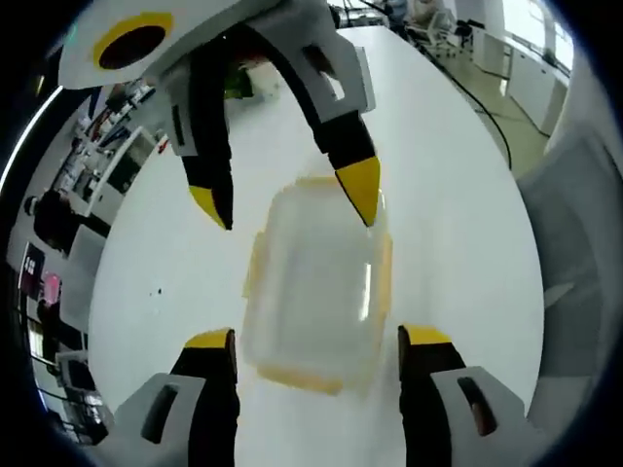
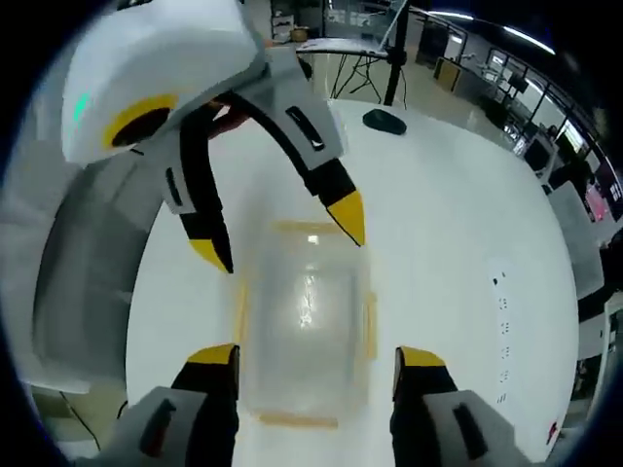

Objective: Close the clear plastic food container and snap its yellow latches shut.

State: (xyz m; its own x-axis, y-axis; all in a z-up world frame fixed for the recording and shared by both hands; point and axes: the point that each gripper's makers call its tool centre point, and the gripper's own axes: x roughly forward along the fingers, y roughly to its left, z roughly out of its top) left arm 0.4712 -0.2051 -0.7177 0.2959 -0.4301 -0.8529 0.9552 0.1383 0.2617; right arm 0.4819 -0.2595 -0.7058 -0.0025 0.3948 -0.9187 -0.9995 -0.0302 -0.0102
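A clear plastic container point(image 1: 316, 282) with yellow latches along its sides lies flat on the white table point(image 1: 458, 195). In the left gripper view my left gripper point(image 1: 317, 339) stands open at its near end, one jaw on each side of the corners. My right gripper point(image 1: 284, 199) reaches in from the top, open, its yellow tips over the container's far end. In the right gripper view the container point(image 2: 304, 311) lies between my right gripper point(image 2: 316, 356) and the left gripper point(image 2: 278, 235), both open. Nothing is held. Blur hides whether the latches are snapped.
A dark rounded object point(image 2: 386, 120) rests on the table's far side, with a tripod point(image 2: 394, 49) behind it. A grey chair point(image 1: 574, 224) stands by the table edge. Shelves and desks point(image 1: 107, 156) line the room beyond.
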